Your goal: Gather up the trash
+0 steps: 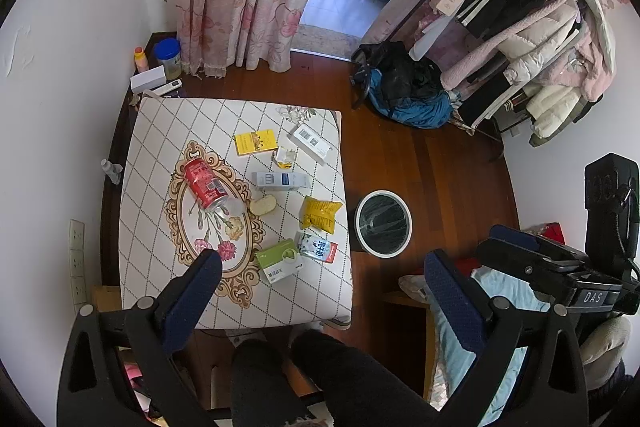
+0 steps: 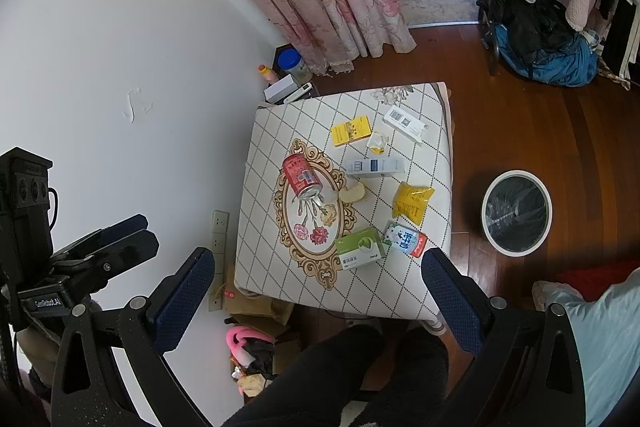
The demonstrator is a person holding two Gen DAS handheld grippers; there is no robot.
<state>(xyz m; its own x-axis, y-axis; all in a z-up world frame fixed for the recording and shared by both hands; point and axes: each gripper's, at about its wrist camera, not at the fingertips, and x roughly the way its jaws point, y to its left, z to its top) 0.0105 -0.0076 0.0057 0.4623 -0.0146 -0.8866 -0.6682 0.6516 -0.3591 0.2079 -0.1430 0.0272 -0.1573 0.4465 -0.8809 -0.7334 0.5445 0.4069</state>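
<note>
My two tongs hang spread wide and empty above my dark-trousered knees (image 1: 320,379) — left gripper (image 1: 320,291), right gripper (image 2: 320,283). Past their tips, the quilted diamond-patterned table (image 1: 160,131) holds nine scraps: nearest one green box (image 1: 279,261) and one milk carton (image 1: 317,247), farther one red can (image 1: 204,183) lying on its side. One round white-rimmed bin (image 1: 383,223) stands on the floor beside the table — right of both tongs.

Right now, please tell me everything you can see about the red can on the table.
The red can is a metal drink can with white print and a barcode label. It lies on its side on the table, inside the oval flower pattern, its silver end toward the flowers. It looks undented. A clear, glassy thing sits right at its end. No gripper touches it.
</note>
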